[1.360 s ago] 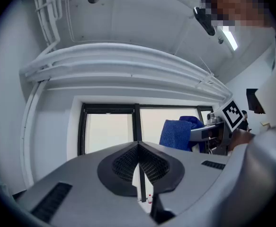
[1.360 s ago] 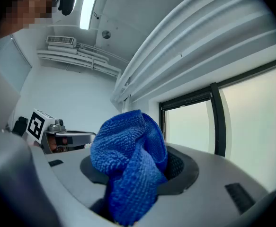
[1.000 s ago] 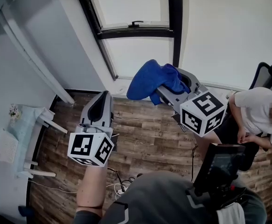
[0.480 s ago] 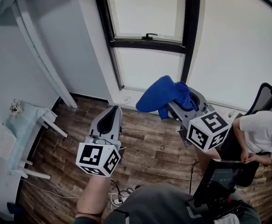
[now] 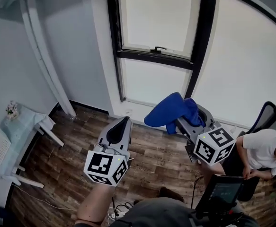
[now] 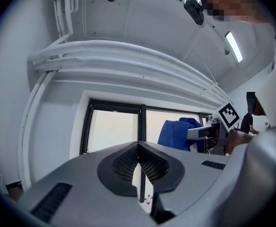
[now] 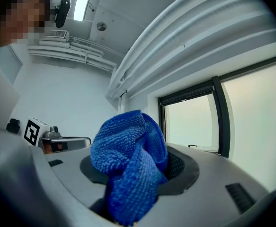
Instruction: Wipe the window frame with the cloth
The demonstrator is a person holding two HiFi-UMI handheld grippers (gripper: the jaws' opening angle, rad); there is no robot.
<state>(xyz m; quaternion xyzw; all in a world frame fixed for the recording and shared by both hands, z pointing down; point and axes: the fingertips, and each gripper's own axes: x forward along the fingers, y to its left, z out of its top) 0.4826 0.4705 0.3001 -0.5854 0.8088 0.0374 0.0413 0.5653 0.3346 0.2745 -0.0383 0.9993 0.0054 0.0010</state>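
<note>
A crumpled blue cloth (image 5: 173,112) is clamped in my right gripper (image 5: 184,118), which is shut on it and held up just below the window. In the right gripper view the cloth (image 7: 128,160) bunches over the jaws and hides their tips. The black window frame (image 5: 156,56) has a horizontal bar with a small handle (image 5: 157,48) and an upright bar (image 5: 201,41). It lies ahead of the cloth, apart from it. My left gripper (image 5: 122,124) is lower and to the left, shut with nothing in it. Its jaws meet on one line in the left gripper view (image 6: 140,167).
A white pipe (image 5: 48,65) runs down the wall left of the window. A pale small table (image 5: 19,126) stands at the left wall. A seated person (image 5: 261,148) is at the right. Cables (image 5: 119,211) lie on the wooden floor (image 5: 152,150) below.
Both grippers have risen and moved closer to the window, which now fills more of the head view. The cloth stays clamped in the right gripper.
</note>
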